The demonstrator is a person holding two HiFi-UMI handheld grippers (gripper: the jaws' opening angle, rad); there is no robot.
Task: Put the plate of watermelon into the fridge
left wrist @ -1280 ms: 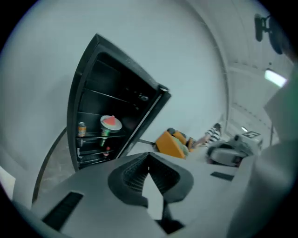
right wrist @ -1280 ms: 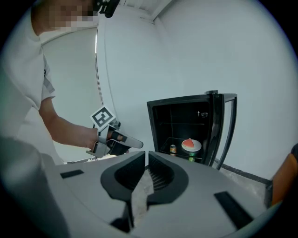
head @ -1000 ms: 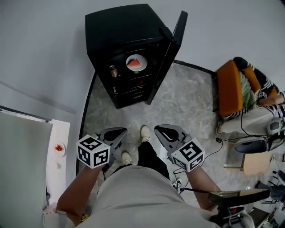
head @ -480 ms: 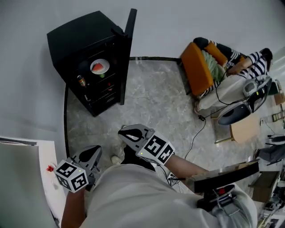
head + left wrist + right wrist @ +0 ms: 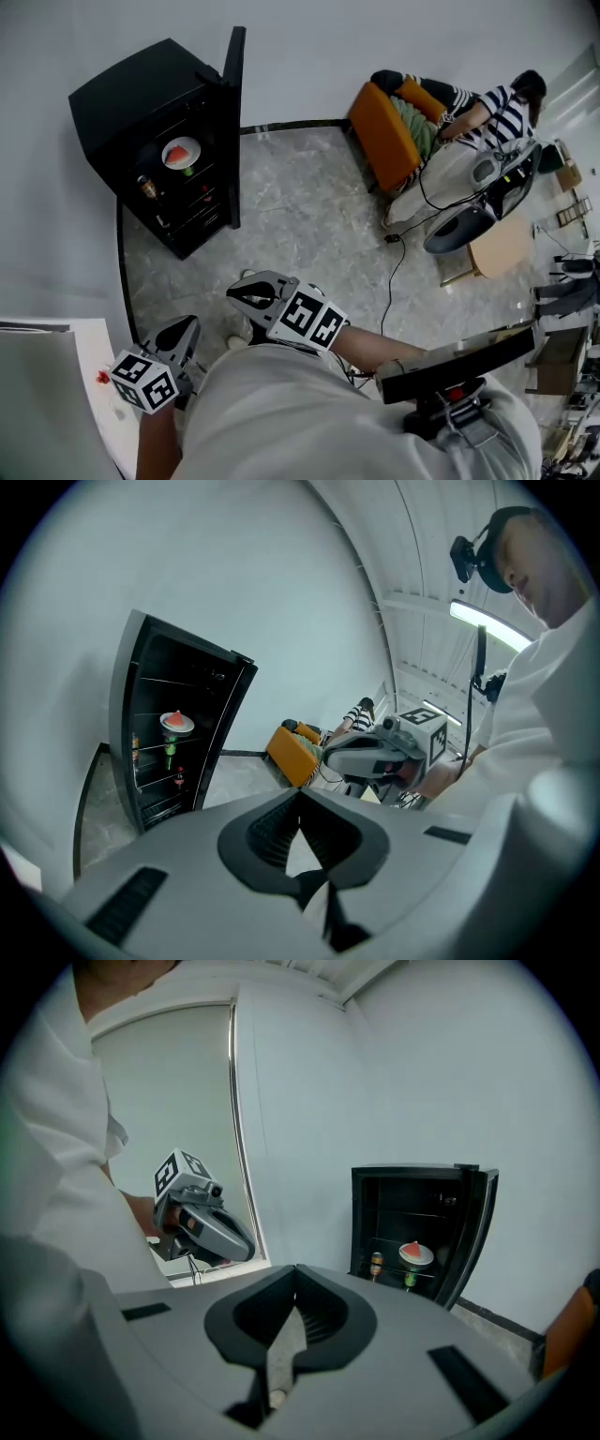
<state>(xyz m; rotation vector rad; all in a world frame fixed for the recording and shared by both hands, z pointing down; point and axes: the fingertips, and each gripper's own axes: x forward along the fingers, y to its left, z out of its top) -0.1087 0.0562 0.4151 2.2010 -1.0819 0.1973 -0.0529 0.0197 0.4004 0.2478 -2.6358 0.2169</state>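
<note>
**Head view:** The black fridge (image 5: 141, 103) stands against the wall with its door (image 5: 232, 112) swung wide. The plate of watermelon (image 5: 181, 153) sits on an upper shelf inside, a red wedge on a white dish, with a small bottle (image 5: 147, 186) on the shelf below. The person stands well apart from the fridge on the stone floor. The left gripper (image 5: 187, 324) and right gripper (image 5: 236, 292) are both held low near the body and carry nothing. A white table (image 5: 94, 356) edges into the lower left corner. Across the room, a seated person (image 5: 469, 103) leans beside an orange chair (image 5: 384, 141).

**Left gripper view:** The left claw's jaws are pressed together with nothing between them. Beyond them the open fridge shows the plate resting flat on its shelf, touched by neither tool.

**Right gripper view:** The right claw's jaws also meet, with only a thin seam between the pads and no object in it. The fridge is again visible at a distance, with the plate on the shelf above the bottles.

**Progress:** The main job looks done, since the watermelon is in the fridge and both claws are free. Judging by the open door, closing it may be all that is left, though the task sentence does not ask for that.
</note>
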